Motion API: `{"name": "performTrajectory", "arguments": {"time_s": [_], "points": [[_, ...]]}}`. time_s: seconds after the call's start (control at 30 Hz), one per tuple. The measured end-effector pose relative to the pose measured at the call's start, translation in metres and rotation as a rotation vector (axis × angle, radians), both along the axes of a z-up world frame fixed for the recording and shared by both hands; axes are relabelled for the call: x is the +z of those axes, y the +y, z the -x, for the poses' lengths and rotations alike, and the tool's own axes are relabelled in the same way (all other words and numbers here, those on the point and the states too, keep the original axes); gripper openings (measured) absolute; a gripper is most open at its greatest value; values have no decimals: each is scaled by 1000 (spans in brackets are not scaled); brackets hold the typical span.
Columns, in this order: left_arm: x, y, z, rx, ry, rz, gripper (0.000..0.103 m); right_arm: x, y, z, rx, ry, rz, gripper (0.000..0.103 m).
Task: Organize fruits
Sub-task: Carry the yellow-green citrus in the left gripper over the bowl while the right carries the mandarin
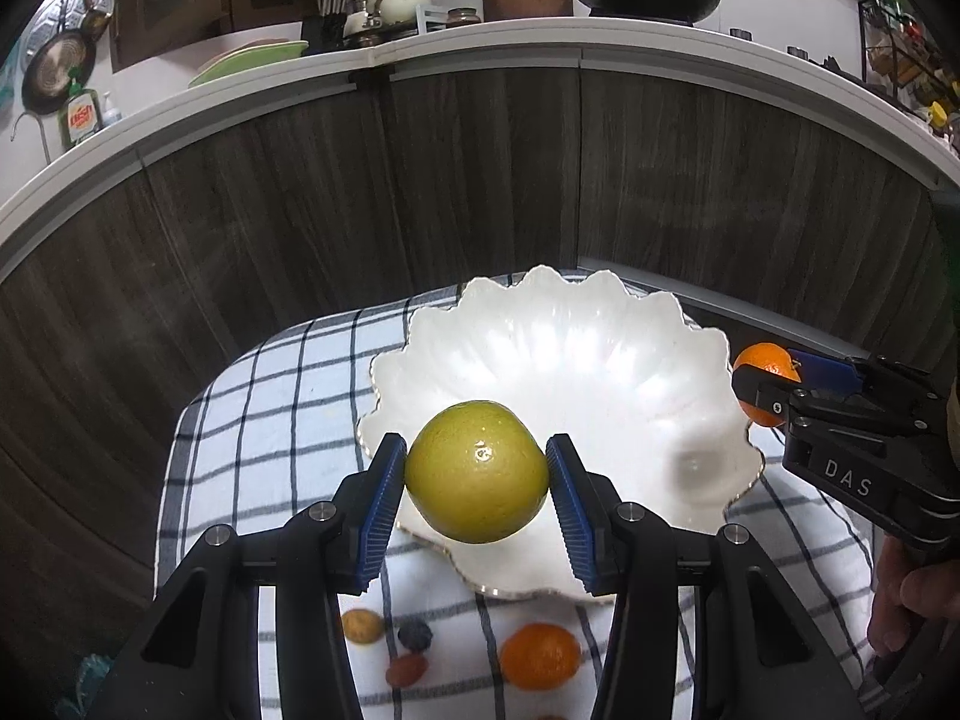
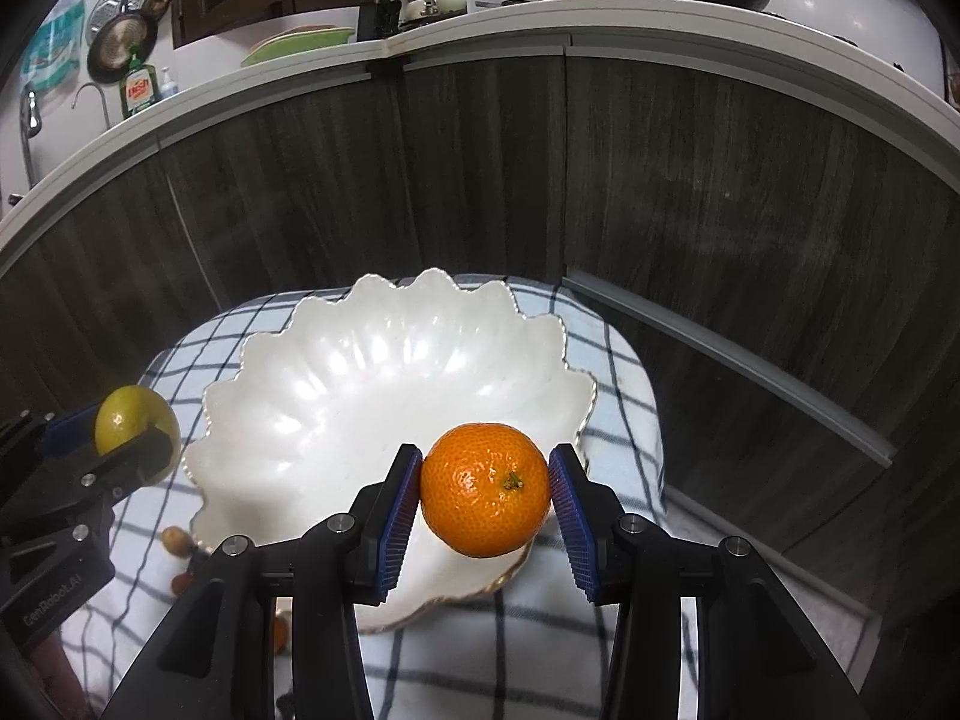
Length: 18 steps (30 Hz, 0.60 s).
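My left gripper (image 1: 477, 480) is shut on a yellow-green citrus fruit (image 1: 477, 471) and holds it above the near left rim of a white scalloped bowl (image 1: 576, 342). My right gripper (image 2: 485, 495) is shut on an orange mandarin (image 2: 485, 489) and holds it above the bowl's (image 2: 372, 372) near right rim. The bowl has nothing in it. In the left wrist view the right gripper (image 1: 774, 384) with the mandarin (image 1: 765, 363) shows at the right. In the right wrist view the left gripper (image 2: 129, 438) with the green fruit (image 2: 129, 417) shows at the left.
The bowl stands on a checked cloth (image 1: 270, 396) over a small table. On the cloth near me lie another orange (image 1: 540, 657), a yellow-brown fruit (image 1: 362, 626), a dark blue one (image 1: 415, 636) and a reddish one (image 1: 406, 669). Dark wood cabinet fronts (image 1: 480, 180) rise behind.
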State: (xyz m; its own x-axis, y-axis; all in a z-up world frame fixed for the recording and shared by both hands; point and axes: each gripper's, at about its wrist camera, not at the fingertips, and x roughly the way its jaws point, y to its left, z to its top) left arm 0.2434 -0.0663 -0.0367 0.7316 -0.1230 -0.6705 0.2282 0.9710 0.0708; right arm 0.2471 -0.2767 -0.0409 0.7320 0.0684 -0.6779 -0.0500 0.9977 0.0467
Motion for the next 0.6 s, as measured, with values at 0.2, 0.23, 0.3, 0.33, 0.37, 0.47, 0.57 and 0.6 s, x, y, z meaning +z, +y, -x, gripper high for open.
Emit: {"name": "performTrajectory", "arguments": {"time_s": [0.2,0.23,0.3,0.33,0.37,0.47,0.57,0.6], "points": [[0,-3,-19,-3,7,7,47,0,-7,-20,-22,9,-1,45],[0,-4,-21,-3,7,8,47,0,-7,-24,-25,11,-3,45],[-1,-4,-27,-2,8,7,47,1,-8,-29,-27,8,3,45],[-1,-4,-30,-1,11,8,47,1,-8,-31,-27,7,7,45],[-2,-4,-34,1,16,10,47,1,-8,-34,-27,6,13,45],[-5,-2,-44,11,29,16,47,2,-8,-43,-27,10,17,45],[-7,0,-53,30,38,26,47,2,-9,-50,-39,17,16,45],[-7,0,-55,35,41,29,47,2,-9,-53,-43,20,18,45]]}}
